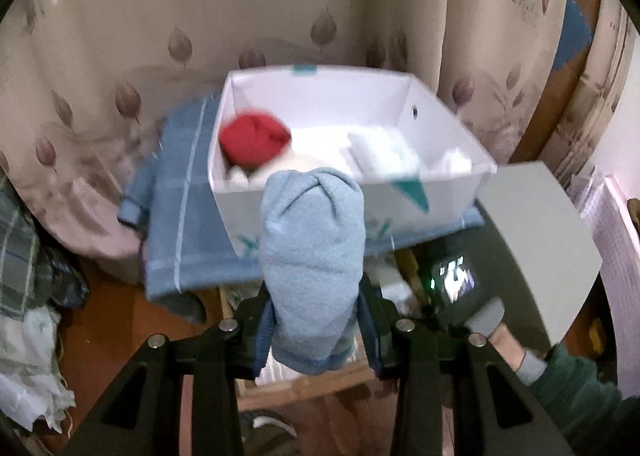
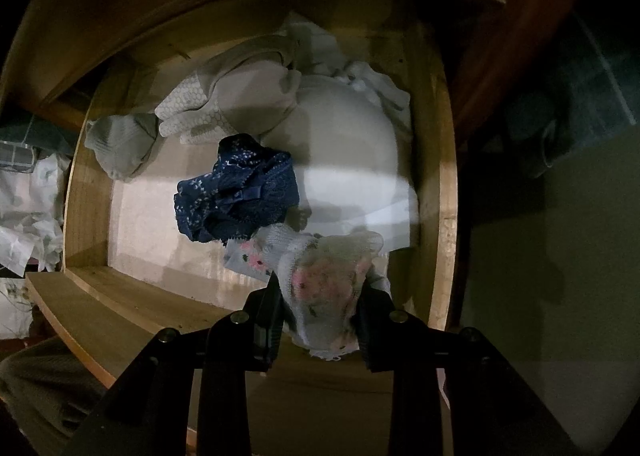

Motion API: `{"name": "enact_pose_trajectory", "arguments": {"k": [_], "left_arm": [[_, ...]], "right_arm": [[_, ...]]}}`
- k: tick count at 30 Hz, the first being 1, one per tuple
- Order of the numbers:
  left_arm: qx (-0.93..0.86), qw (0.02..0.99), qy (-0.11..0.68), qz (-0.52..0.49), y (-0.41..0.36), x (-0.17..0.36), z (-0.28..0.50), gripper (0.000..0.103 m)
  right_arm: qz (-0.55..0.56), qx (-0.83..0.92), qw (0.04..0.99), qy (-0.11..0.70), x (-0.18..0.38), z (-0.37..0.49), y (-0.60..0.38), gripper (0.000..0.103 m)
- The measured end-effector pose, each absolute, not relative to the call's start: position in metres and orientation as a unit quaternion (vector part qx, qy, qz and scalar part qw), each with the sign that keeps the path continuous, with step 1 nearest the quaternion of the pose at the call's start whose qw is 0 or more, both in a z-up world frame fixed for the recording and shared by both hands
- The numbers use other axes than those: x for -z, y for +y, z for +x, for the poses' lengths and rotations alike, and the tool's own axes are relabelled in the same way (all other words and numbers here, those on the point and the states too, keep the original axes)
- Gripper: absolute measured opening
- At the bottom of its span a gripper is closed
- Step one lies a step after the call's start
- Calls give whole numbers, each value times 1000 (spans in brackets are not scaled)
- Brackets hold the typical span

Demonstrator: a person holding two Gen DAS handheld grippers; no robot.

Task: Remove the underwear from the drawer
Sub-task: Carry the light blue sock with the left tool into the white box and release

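Left tool [image 1: 316, 320]: clenched on a rolled light-blue knit underwear bundle [image 1: 314, 256].
Right tool [image 2: 320, 320]: clenched on white floral lace underwear [image 2: 326, 288], above the wooden drawer [image 2: 86, 191].

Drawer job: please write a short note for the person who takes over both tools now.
Left tool: shut on a light blue garment, held up in front of the white box.
Right tool: shut on floral underwear, over the wooden drawer.
Done: a red item lies in the box.
Left: place both held pieces; navy lace underwear and pale garments remain in the drawer.
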State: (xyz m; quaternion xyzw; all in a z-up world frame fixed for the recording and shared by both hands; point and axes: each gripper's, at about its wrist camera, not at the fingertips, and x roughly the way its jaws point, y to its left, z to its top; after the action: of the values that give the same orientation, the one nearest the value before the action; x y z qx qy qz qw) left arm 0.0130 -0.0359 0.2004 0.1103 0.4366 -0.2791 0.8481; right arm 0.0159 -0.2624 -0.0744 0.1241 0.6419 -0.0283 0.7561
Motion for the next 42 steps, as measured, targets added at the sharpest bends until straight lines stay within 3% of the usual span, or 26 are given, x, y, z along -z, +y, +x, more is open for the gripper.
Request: {"name": "enact_pose_trajectory", "arguments": {"k": [10,26,42], "left_arm": [[250,874,400,118,-60,-250,56,37],[222,862,440,120,-104,-208,134,37],[214,856,462,91,-93,-177,146,41]], "right_arm": [[126,27,756,642,74,17,-263,28],[132,20,754,643,74,17,-264,28],[130,22,754,644,74,18,-263,28]]}}
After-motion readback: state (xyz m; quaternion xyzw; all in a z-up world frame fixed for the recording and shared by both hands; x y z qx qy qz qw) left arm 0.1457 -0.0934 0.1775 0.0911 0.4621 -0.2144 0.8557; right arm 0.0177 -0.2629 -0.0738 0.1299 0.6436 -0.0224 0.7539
